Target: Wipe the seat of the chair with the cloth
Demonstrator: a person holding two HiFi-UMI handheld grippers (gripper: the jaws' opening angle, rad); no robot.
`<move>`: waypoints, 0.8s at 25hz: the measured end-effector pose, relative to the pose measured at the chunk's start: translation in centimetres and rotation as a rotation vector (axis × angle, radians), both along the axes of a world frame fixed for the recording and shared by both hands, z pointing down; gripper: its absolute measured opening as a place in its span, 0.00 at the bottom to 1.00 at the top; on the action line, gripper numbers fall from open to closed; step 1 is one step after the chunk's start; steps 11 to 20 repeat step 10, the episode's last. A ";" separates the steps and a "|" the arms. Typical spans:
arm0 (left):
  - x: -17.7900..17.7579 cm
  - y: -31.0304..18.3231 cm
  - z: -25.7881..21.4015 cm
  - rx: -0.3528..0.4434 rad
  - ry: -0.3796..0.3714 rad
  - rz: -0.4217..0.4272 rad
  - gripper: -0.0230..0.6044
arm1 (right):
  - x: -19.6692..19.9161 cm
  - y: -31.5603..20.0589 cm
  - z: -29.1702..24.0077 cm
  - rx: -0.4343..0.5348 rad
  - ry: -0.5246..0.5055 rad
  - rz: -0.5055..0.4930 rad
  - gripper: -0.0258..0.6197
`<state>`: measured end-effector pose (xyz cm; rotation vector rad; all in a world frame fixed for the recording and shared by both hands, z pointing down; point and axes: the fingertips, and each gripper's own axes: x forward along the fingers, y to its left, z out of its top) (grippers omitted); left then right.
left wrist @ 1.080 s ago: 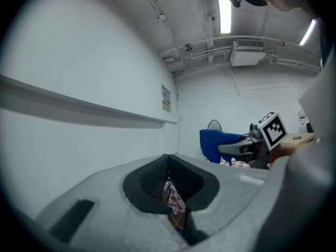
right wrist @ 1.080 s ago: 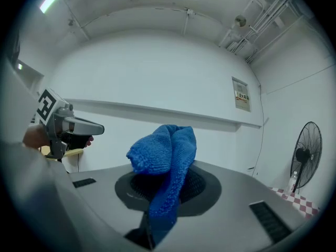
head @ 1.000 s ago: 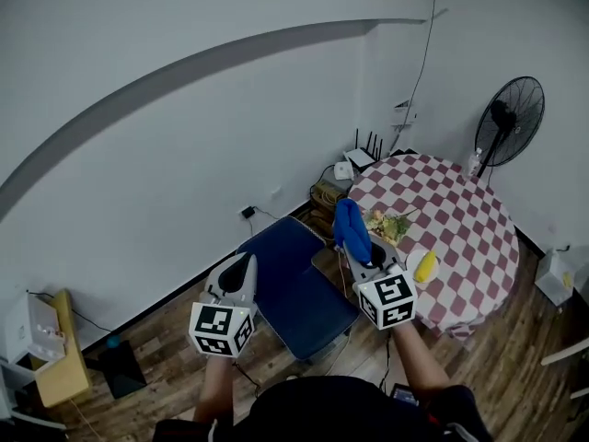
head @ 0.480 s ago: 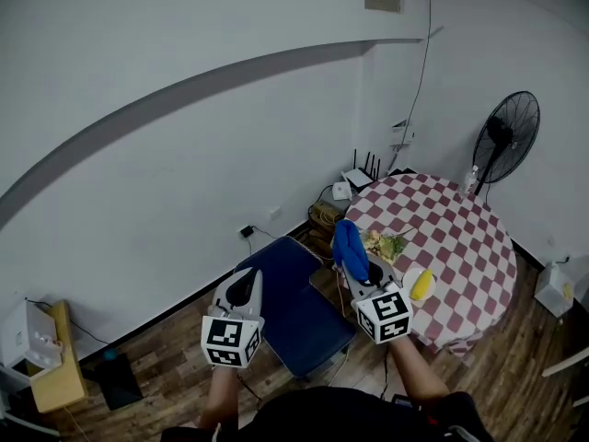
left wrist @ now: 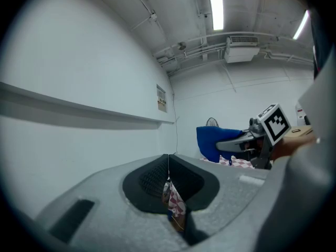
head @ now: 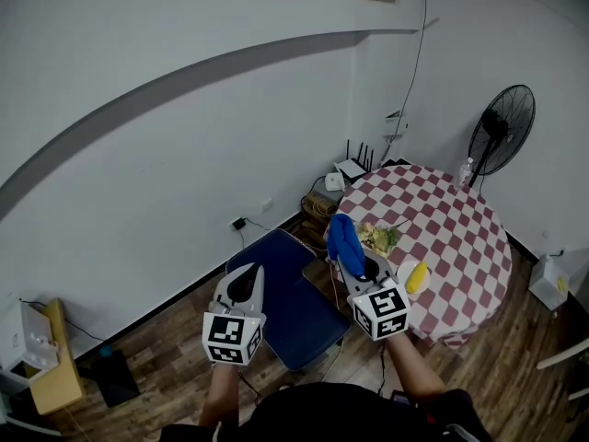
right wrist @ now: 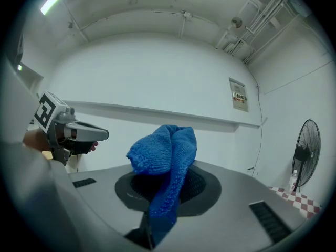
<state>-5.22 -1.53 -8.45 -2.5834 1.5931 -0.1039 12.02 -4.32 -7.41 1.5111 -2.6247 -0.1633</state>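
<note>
One blue cloth (head: 345, 237), clenched in the right hand-held gripper (head: 357, 265), is bunched above the jaws and clear of the chair seat (head: 293, 293). The left hand-held gripper (head: 242, 286) is pinched closed on nothing, near the seat's left edge. Suggest tipping the right one down so the cloth's loose bulk lands flat, not the jaws. Then overlapping passes, edge to edge, away from the checked table (head: 451, 233).

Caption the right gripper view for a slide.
Right gripper shut on a blue cloth before a white wall; left gripper at left, fan at right.
</note>
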 end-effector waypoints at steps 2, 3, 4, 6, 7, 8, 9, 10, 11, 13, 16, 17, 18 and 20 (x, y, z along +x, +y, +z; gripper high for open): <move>0.3 0.0 0.0 0.001 0.003 0.008 0.07 | 0.0 -0.1 0.0 0.001 -0.002 0.003 0.13; 0.4 -0.1 0.1 0.000 0.003 0.011 0.07 | 0.0 -0.1 0.0 0.002 -0.001 0.004 0.13; 0.4 -0.1 0.1 0.000 0.003 0.014 0.07 | -0.1 -0.2 0.1 0.002 0.000 0.004 0.13; 0.4 -0.2 0.2 -0.001 0.002 0.018 0.07 | -0.3 -0.4 0.1 0.000 0.002 0.004 0.13; 0.4 -0.3 0.2 -0.001 0.003 0.020 0.07 | -0.4 -0.4 0.1 0.000 0.003 0.005 0.13; 0.4 -0.3 0.1 0.001 0.005 0.021 0.07 | -0.5 -0.5 0.1 0.000 0.003 0.006 0.13; 0.4 -0.4 0.1 0.003 0.007 0.021 0.07 | -0.5 -0.5 0.1 0.000 0.004 0.006 0.13; 0.3 -0.4 0.1 0.005 0.009 0.022 0.07 | -0.6 -0.5 0.0 0.000 0.004 0.007 0.13; 0.3 -0.4 0.1 0.005 0.009 0.022 0.07 | -0.6 -0.5 0.0 0.000 0.004 0.007 0.13; 0.3 -0.4 0.1 0.005 0.009 0.022 0.07 | -0.6 -0.5 0.0 0.000 0.004 0.007 0.13; 0.3 -0.4 0.1 0.005 0.009 0.022 0.07 | -0.6 -0.5 0.0 0.000 0.004 0.007 0.13; 0.3 -0.4 0.1 0.005 0.009 0.022 0.07 | -0.6 -0.5 0.0 0.000 0.004 0.007 0.13; 0.3 -0.4 0.1 0.005 0.009 0.022 0.07 | -0.6 -0.5 0.0 0.000 0.004 0.007 0.13; 0.3 -0.4 0.1 0.005 0.009 0.022 0.07 | -0.6 -0.5 0.0 0.000 0.004 0.007 0.13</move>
